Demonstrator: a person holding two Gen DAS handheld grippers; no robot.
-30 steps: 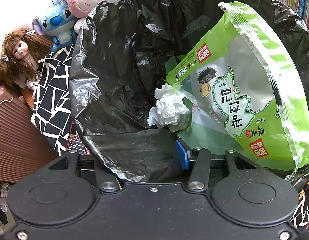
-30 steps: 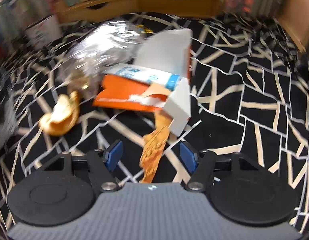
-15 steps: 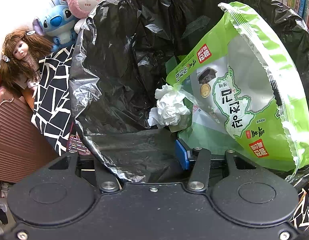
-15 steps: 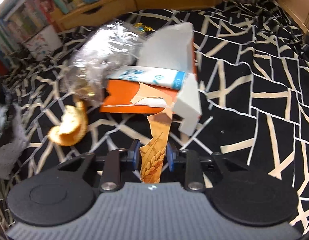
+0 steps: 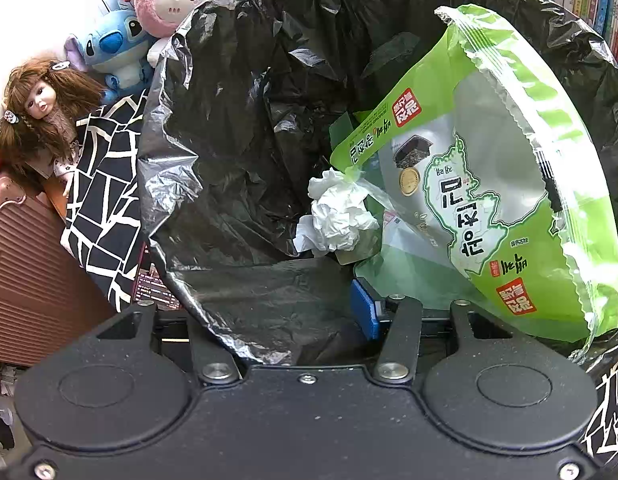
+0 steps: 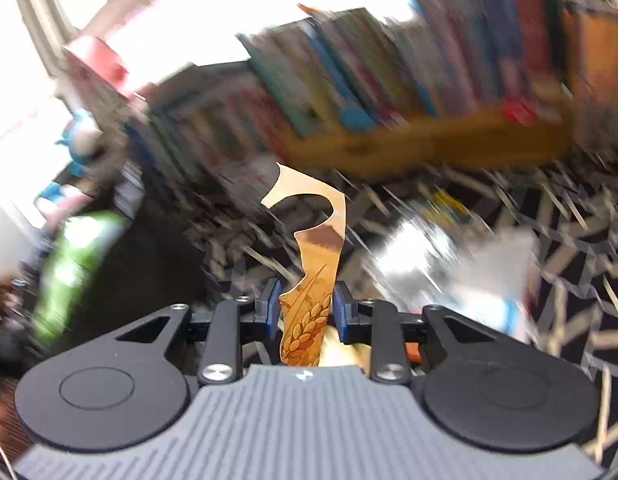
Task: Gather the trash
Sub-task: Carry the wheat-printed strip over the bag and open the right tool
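The right tongs (image 6: 303, 310) have just closed on the torn wheat-print wrapper (image 6: 309, 264), apparently lifted clear; left tongs (image 5: 293, 312) pinch the black bag (image 5: 229, 160) rim open.

Your left wrist camera looks steeply down along its gripper, very close over the mouth of a black trash bag (image 5: 237, 128), with a green snack packet (image 5: 489, 208) filling the right side and stuffed toys (image 5: 149, 12) beyond the rim at upper left. Your right wrist camera faces more nearly level across a black patterned cover (image 6: 569, 280) towards a blurred bookshelf (image 6: 409, 92), farther from everything. Both views share the green packet, a smear at the right view's left edge.
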